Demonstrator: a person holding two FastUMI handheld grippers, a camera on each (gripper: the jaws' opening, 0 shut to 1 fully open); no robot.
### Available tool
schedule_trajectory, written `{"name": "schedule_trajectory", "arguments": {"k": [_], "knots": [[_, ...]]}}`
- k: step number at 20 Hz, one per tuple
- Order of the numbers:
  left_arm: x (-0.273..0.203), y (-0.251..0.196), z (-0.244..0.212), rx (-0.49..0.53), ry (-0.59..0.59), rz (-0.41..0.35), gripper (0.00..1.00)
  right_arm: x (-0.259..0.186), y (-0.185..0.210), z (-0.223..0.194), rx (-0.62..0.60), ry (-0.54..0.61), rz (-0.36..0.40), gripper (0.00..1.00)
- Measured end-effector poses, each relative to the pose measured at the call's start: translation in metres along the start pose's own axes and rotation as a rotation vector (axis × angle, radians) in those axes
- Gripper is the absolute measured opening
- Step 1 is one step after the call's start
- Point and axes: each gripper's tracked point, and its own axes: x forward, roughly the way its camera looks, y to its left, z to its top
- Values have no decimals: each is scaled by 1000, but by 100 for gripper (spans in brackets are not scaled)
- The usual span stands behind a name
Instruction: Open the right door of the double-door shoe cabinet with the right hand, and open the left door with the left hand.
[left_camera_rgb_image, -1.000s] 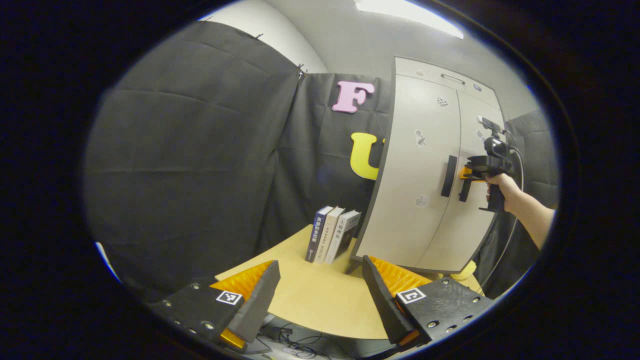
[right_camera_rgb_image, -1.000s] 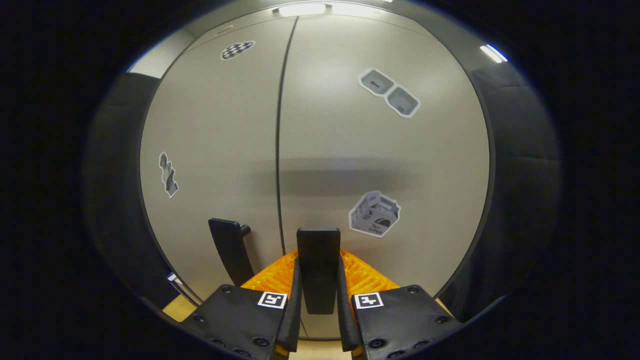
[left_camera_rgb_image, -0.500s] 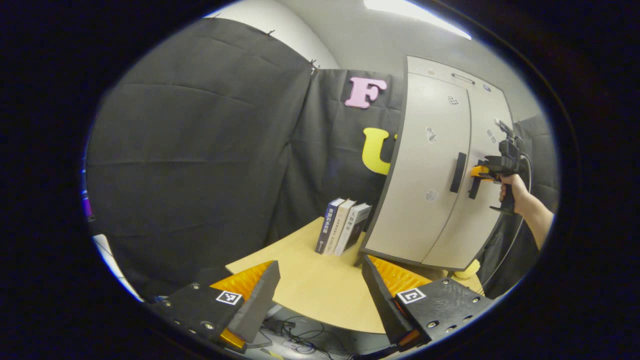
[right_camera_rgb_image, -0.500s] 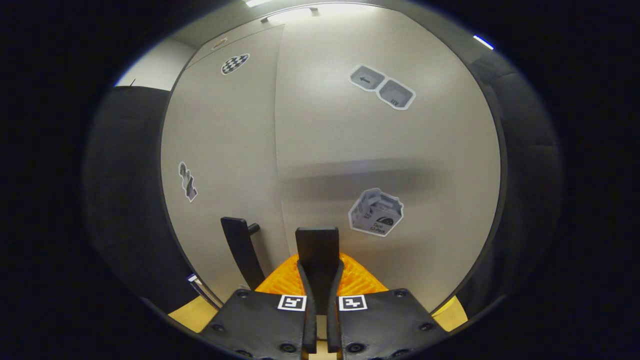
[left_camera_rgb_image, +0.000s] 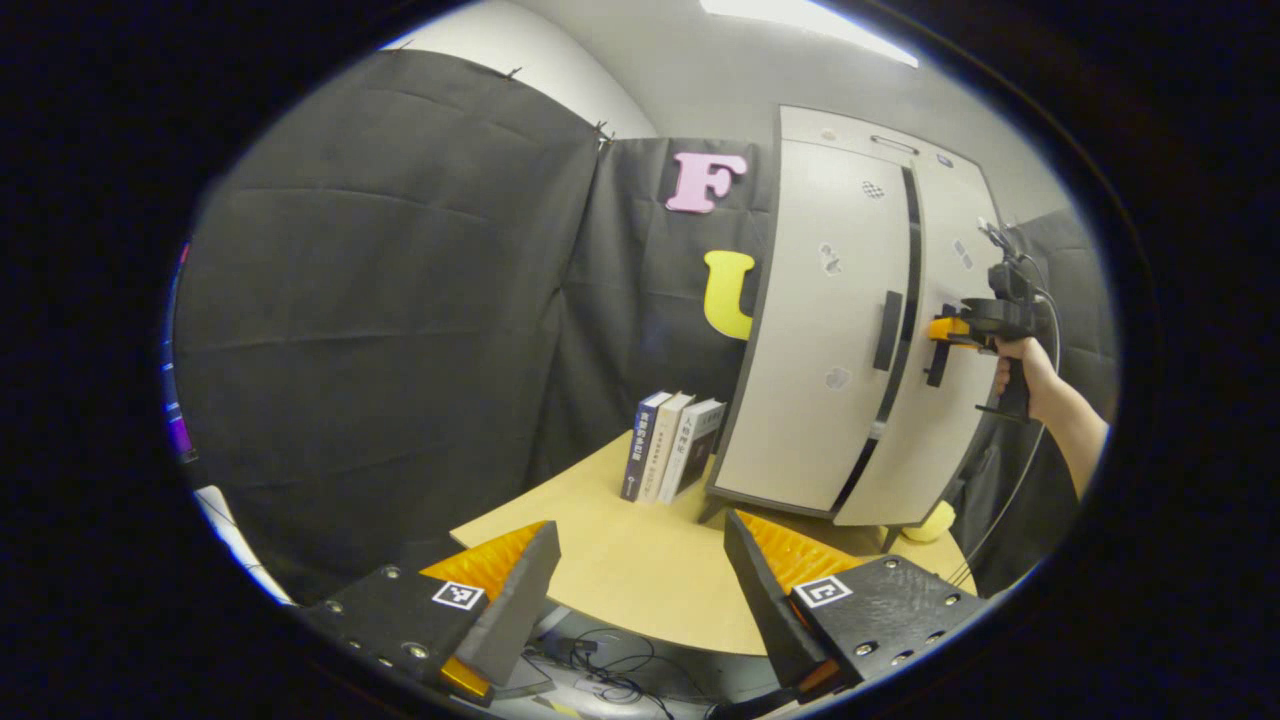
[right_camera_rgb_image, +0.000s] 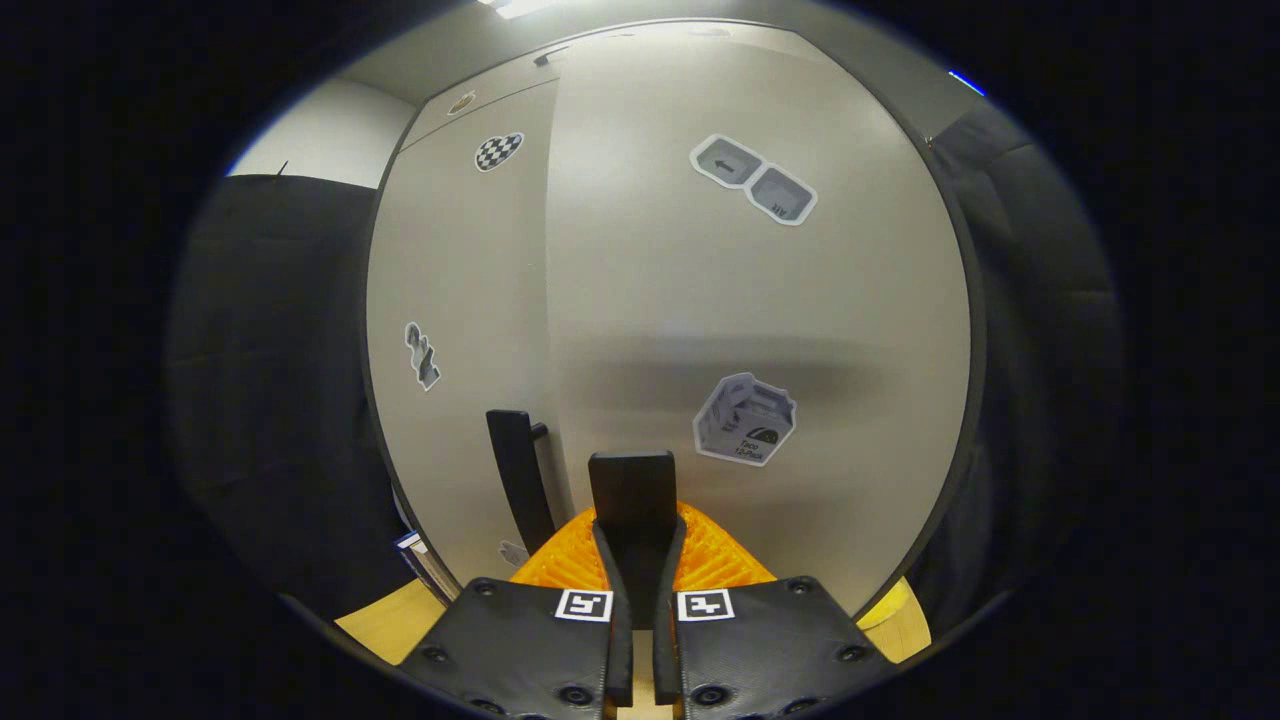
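In the left gripper view, the left tongs (left_camera_rgb_image: 640, 590) sit at six o'clock, spread wide with nothing between them, over the pale wood tabletop (left_camera_rgb_image: 620, 570). Just past them, toward twelve o'clock, three books (left_camera_rgb_image: 672, 445) stand upright, just beside the shoe cabinet (left_camera_rgb_image: 860, 330) at about two o'clock. The cabinet is a tall, smooth, matte off-white box with a dark edge, and small stickers dot its doors. Its left door (left_camera_rgb_image: 820, 330) lies flush and its dark bar-shaped left handle (left_camera_rgb_image: 887, 331) is untouched. To the right of it a dark gap runs top to bottom, so the right door (left_camera_rgb_image: 945, 400) stands a little ajar. At three o'clock the right tongs (left_camera_rgb_image: 940, 335), held in a person's hand (left_camera_rgb_image: 1022, 370), grip the right handle (left_camera_rgb_image: 937, 350). In the right gripper view the left handle (right_camera_rgb_image: 520, 480) stands at seven o'clock, and the right tongs (right_camera_rgb_image: 637, 560) at six o'clock are clenched on the flat, dark, matte right handle (right_camera_rgb_image: 632, 500), both ribbed fingers (right_camera_rgb_image: 560, 565) pressing its sides. By my judgement the task is early: the right door has only begun to swing and needs pulling wide, and the whole left-door step is yet to come.
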Motion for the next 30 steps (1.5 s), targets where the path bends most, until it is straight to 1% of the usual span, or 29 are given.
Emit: {"name": "schedule_trajectory", "arguments": {"k": [7, 12, 15, 21, 22, 23, 24, 28, 30], "knots": [[-7, -33, -2, 35, 13, -66, 96, -26, -3, -3, 5, 4, 80, 10], [1, -61, 9, 81, 3, -137, 96, -45, -11, -4, 3, 1, 99, 10], [6, -80, 14, 89, -13, -176, 96, -56, -18, -3, -13, 1, 111, 10], [14, -110, 8, 90, -4, -254, 96, -91, -46, -6, 23, -6, 79, 9], [16, -113, 8, 93, 0, -267, 96, -95, -50, -6, 24, -4, 75, 6], [18, -116, 6, 94, 4, -279, 96, -99, -54, -7, 22, -3, 72, 9], [20, -119, 5, 95, 8, -290, 96, -102, -58, -7, 22, -2, 64, 9], [26, -127, 6, 100, 9, -326, 96, -122, -86, -9, 33, -7, -1, 9], [27, -130, 4, 100, 12, -339, 96, -128, -100, -7, 70, -11, -32, 9]]}}
